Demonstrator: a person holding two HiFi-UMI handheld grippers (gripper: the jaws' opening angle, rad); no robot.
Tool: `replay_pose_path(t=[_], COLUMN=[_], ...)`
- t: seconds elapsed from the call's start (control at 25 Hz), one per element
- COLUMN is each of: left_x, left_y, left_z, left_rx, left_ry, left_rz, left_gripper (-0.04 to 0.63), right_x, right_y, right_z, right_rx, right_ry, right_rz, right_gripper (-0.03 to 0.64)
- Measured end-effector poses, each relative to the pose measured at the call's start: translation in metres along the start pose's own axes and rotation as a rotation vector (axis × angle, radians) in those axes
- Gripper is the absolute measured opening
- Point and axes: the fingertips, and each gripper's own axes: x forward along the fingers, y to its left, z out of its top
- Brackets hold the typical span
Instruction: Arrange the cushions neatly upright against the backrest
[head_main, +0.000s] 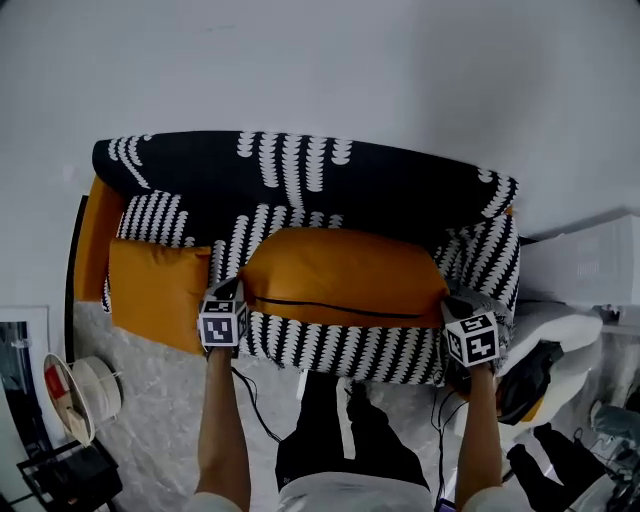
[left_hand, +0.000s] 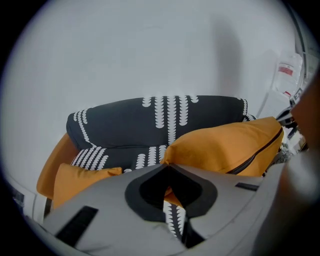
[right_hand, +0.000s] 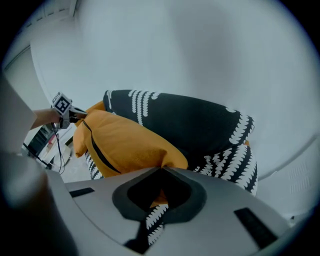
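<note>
A person's left gripper (head_main: 232, 290) and right gripper (head_main: 452, 298) are each pinched shut on an opposite corner of a large orange cushion (head_main: 340, 275). This is likely so it stays level while being stood up against the backrest (head_main: 300, 185). The cushion spans the seat of the black-and-white patterned sofa (head_main: 340, 350), in front of the backrest, and a smaller orange cushion (head_main: 155, 290) sits at the seat's left end.
</note>
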Motion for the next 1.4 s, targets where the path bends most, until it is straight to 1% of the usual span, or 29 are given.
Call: replay_pose_path(t=[0.28, 0.4, 0.56, 0.72, 1.04, 1.12, 1.24, 1.4], left_x=[0.033, 0.048, 0.072, 0.092, 0.125, 0.129, 0.129, 0.129], left_y=[0.013, 0.020, 0.029, 0.032, 0.047, 0.049, 0.053, 0.061], left_z=[0.049, 0.070, 0.099, 0.124, 0.161, 0.170, 0.186, 0.202], left_rx=[-0.010, 0.001, 0.016, 0.031, 0.011, 0.001, -0.014, -0.038], left_ry=[-0.034, -0.047, -0.053, -0.053, -0.065, -0.084, -0.116, -0.145], left_rz=[-0.044, -0.063, -0.067, -0.079, -0.085, -0.084, -0.070, -0.065], left_gripper=[0.029, 0.029, 0.029, 0.031, 0.032, 0.034, 0.057, 0.108], right_x=[0.016, 0.023, 0.036, 0.049, 0.071, 0.074, 0.073, 0.066], right_y=[-0.028, -0.041, -0.058, -0.078, -0.100, -0.107, -0.115, -0.121], right_z=[0.056, 0.082, 0.114, 0.140, 0.178, 0.183, 0.193, 0.213], right_rx=[0.049, 0.080, 0.127, 0.159, 0.214, 0.239, 0.269, 0.262], right_ry=[-0.047, -0.069, -0.088, -0.093, -0.099, -0.105, -0.128, -0.164], right_rz=[-0.091, -0.126, -0.170, -0.205, -0.252, -0.261, -0.280, -0.318], right_gripper=[0.014, 0.014, 0.014, 0.014, 0.014, 0.014, 0.014, 0.023])
